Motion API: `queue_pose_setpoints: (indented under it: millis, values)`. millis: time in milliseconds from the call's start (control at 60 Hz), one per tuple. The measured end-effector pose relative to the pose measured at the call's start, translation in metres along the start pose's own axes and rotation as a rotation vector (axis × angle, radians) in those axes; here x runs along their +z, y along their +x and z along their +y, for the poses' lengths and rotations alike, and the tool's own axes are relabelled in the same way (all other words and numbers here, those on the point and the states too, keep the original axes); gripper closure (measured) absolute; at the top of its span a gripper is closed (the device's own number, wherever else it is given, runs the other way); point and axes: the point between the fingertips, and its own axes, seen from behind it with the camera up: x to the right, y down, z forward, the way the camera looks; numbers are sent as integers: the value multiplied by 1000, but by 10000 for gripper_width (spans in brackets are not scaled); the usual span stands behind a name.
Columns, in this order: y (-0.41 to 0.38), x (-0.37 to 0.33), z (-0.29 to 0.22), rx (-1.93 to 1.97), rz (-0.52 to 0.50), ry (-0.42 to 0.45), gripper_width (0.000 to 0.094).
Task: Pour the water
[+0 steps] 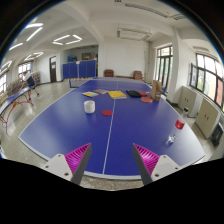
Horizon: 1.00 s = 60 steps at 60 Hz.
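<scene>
A bottle (170,138), small and clear, stands upright near the right edge of the blue table (70,125), just ahead of and slightly right of the right finger, with a red cup (180,124) just beyond it toward the same edge; whether either holds water cannot be told. Neither touches the gripper.

Going left to right: off the table's left side a red-framed stand (12,103) rests on the floor. The left finger's pink pad (73,157) shows over the near end of the table. A white line runs down the table's middle from between the fingers. Farther along it a small red object (107,112) lies flat, and behind it, toward the far end, sit a red item (90,105), a yellow sheet (117,95), a dark item (134,94) and a red one (147,99) beside it. The right pad (147,156) follows, then the bottle and cup. Beyond the table's right side are windows (205,75).

The gripper (108,160) is released: its fingers are spread wide apart with only bare table between them, grasping nothing.
</scene>
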Motion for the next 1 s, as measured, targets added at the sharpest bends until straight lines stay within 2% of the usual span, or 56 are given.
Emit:
queue_pose_setpoints:
  millis: [100,300,500,700,750,800,867,1000]
  values:
    - [76,36,48,-25,55,-14,90]
    - [246,92,92,1,155,-34,90]
    - [366,166,60,24,211,52,95]
    - [416,238,14,81,200,161,116]
    - [422,248,9,95,196,180,155]
    - [425,263,6,103,186,192,235]
    - [425,271,3,98,179,210,399]
    - [422,275,-5,70,196,266,495]
